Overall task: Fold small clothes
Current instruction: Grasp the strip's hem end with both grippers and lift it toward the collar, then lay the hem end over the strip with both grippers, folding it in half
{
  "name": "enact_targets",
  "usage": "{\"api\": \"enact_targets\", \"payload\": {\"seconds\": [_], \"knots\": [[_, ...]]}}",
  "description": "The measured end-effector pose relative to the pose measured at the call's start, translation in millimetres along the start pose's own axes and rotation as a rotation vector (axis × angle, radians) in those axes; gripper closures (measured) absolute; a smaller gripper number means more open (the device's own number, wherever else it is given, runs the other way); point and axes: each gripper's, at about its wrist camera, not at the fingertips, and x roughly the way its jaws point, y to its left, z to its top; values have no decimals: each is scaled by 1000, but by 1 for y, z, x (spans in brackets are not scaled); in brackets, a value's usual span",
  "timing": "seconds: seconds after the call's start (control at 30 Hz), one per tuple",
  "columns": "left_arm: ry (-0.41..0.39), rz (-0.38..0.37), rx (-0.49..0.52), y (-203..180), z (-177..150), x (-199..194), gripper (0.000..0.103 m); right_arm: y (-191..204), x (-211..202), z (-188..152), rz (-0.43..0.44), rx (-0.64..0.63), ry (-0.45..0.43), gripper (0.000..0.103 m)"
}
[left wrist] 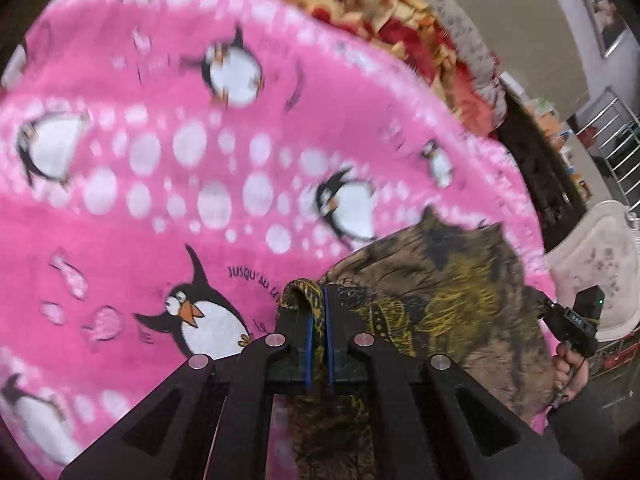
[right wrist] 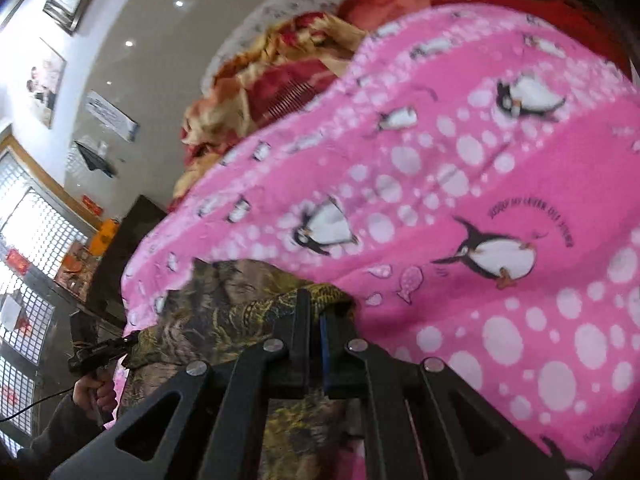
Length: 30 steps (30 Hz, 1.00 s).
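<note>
A: Which step are we at?

B: Both ends of a dark, yellow-patterned garment point(left wrist: 440, 280) are pinched. The left gripper point(left wrist: 318, 320) is clenched on a rolled edge of it, cloth showing between the blue pads. The right gripper point(right wrist: 316, 320) is clenched on another edge of the same garment.

A: Where is it?

B: Held over the near part of a pink penguin blanket point(left wrist: 160, 160), with the cloth sagging between the two grippers. I'd judge this to be the carrying or laying-out stage of a fold, not the fold itself.

A: And next?

B: Probably lowering it flat onto the blanket, keeping the two ends apart so it spreads without bunching, and only then letting go.

A: What can't you tell?

B: What kind of garment it is; much of it is hidden under the gripper frames. Whether any of it already touches the blanket is unclear. Both views are blurred. Beyond the far edge lies a red-and-gold quilt point(left wrist: 380, 12). In the left view, the person's right hand point(left wrist: 572, 372) shows only partly.
</note>
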Motion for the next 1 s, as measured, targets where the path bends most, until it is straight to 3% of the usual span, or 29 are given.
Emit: {"api": "enact_targets", "payload": {"seconds": [0.07, 0.27, 0.3, 0.33, 0.47, 0.53, 0.6, 0.67, 0.73, 0.77, 0.8, 0.87, 0.93, 1.0], "knots": [[-21, -14, -18, 3, -2, -1, 103, -5, 10, -3, -24, 21, 43, 98], [-36, -11, 13, 6, -5, -34, 102, 0, -16, 5, 52, 53, -3, 90], [-74, 29, 22, 6, -5, -46, 84, 2, -23, 7, 51, 46, -18, 85], [-113, 52, 14, 4, -1, -54, 74, 6, -32, 9, 50, 38, -38, 78], [-215, 147, -85, 14, -4, -82, 74, 22, -58, 16, -8, 9, -101, 73], [-239, 68, -11, -13, -13, -86, 74, 40, -60, 15, -40, -51, -73, 73], [-184, -10, 105, -50, -26, -73, 74, 64, -43, 8, -64, -147, 32, 73], [-29, -82, 271, -95, -45, -40, 75, 89, -17, -7, -115, -271, 164, 73], [169, -22, 429, -126, -68, 7, 85, 106, 19, -27, -265, -415, 309, 73], [201, 48, 489, -132, -76, 23, 85, 106, 36, -36, -355, -462, 378, 73], [177, 73, 520, -136, -77, 27, 85, 106, 54, -43, -431, -501, 417, 70], [145, 94, 497, -137, -59, 34, 85, 112, 64, -39, -454, -531, 398, 61], [102, 162, 419, -126, -28, 43, 85, 114, 76, -24, -446, -501, 402, 50], [41, 236, 306, -108, 6, 44, 96, 118, 86, -3, -425, -488, 353, 51]]}}
